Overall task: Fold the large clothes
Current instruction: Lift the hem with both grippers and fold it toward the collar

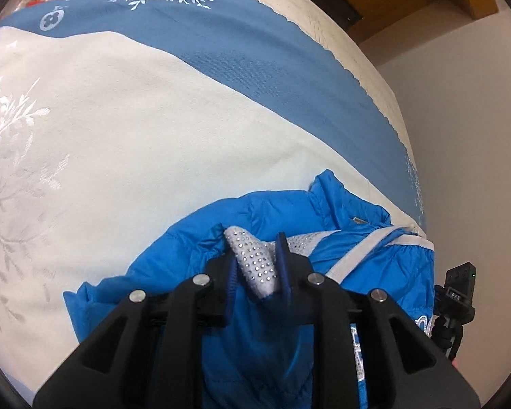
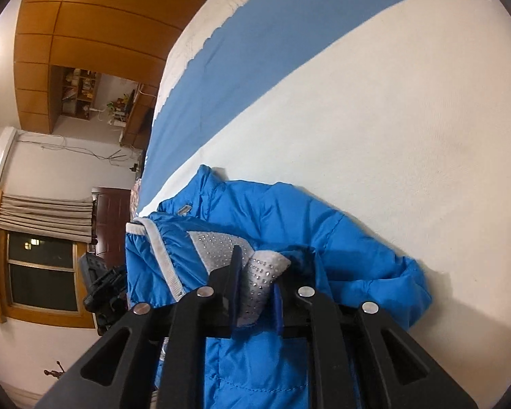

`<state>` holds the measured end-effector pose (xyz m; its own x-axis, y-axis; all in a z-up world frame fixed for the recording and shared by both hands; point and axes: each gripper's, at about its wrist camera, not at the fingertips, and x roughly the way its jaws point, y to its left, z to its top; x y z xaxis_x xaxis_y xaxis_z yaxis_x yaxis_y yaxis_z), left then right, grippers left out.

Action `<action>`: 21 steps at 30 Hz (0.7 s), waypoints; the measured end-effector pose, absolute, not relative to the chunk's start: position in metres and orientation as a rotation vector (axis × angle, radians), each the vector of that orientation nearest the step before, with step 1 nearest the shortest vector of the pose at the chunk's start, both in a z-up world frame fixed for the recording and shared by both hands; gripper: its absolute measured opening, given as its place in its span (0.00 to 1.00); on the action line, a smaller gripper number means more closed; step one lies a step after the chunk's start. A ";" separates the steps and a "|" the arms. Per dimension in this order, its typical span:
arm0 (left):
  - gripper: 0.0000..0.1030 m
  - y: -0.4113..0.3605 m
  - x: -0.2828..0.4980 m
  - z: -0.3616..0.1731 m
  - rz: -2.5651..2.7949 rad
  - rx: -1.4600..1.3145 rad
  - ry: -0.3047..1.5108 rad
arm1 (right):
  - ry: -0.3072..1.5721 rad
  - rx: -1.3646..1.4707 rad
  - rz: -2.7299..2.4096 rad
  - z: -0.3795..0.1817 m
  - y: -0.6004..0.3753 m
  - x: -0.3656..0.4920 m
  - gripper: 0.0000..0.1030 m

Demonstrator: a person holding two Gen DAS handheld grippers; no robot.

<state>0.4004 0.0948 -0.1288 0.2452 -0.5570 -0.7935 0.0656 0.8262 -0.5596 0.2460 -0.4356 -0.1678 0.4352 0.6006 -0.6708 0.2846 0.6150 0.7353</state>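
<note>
My left gripper (image 1: pixel 255 266) grasps the blue jacket (image 1: pixel 272 214) by its studded grey panel (image 1: pixel 255 255), low centre | my right gripper (image 2: pixel 255 279) pinches that panel too | jacket lies bunched on the white-and-blue bedspread (image 2: pixel 391 119), bottom of frame.

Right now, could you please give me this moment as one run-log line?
left tongs: shut on studded grey panel | right tongs: shut on same panel | blue puffer jacket: bunched on bedspread

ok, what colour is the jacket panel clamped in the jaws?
Silver-grey, studded with small rhinestones, on the bright blue jacket panel; left wrist view shows it best.
</note>
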 end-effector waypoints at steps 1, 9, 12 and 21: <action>0.21 0.095 0.399 -0.126 -0.449 -0.453 1.262 | 1.144 0.933 0.241 -0.166 -0.436 0.245 0.16; 0.50 0.119 0.371 -0.090 -0.488 -0.445 1.199 | 1.090 0.838 0.262 -0.121 -0.434 0.216 0.52; 0.51 0.131 0.353 -0.083 -0.444 -0.366 1.173 | 1.089 0.767 0.242 -0.112 -0.432 0.203 0.52; 0.50 0.111 0.327 -0.101 -0.434 -0.266 1.208 | 1.184 0.562 0.162 -0.131 -0.400 0.203 0.38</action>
